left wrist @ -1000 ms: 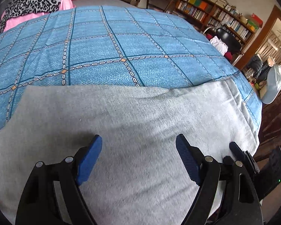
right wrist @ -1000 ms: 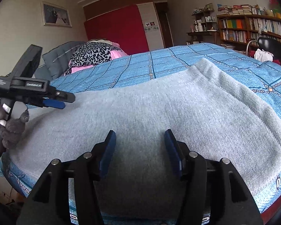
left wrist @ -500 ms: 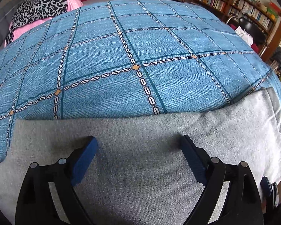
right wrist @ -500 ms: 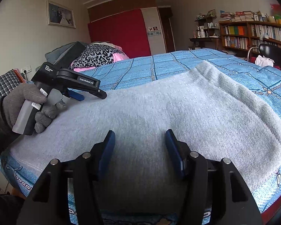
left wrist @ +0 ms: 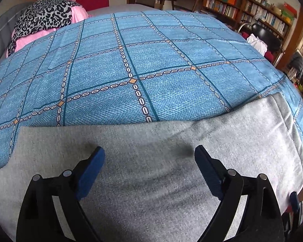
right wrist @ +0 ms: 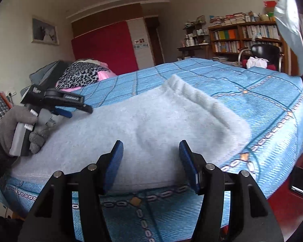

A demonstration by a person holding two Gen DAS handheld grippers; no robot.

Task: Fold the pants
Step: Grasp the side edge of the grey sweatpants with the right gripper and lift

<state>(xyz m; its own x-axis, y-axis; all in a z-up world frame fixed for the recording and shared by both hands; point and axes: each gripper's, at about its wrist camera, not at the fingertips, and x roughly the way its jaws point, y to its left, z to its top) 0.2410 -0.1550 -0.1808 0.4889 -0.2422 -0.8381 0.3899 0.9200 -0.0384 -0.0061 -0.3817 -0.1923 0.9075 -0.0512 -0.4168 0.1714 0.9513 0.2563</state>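
**Currently: both grippers staged over the pants, nothing pinched yet**

The grey pants (left wrist: 151, 177) are laid flat along the near edge of the bed (left wrist: 131, 70), the blue checked cover showing beyond them; in the right wrist view one end reaches toward the bed's near right corner. The left gripper (left wrist: 149, 167) is angled down over the cloth, its jaws having just been spreading and now held wide, with fabric below but nothing pressed between the pads. The right gripper (right wrist: 151, 161) is held lower, near the bed's near edge, jaws partly spread, also pinching nothing. The gloved hand (right wrist: 20, 129) carrying the left tool is seen at the pants' other end.

Judgement: a grasp for the next fold is being set up. Both layers are best caught at an edge or corner, not mid-panel. Pads should be closed fully before lifting; both ends should be raised together and kept taut, so no crease is dragged in. Risk: only the top layer gets taken.
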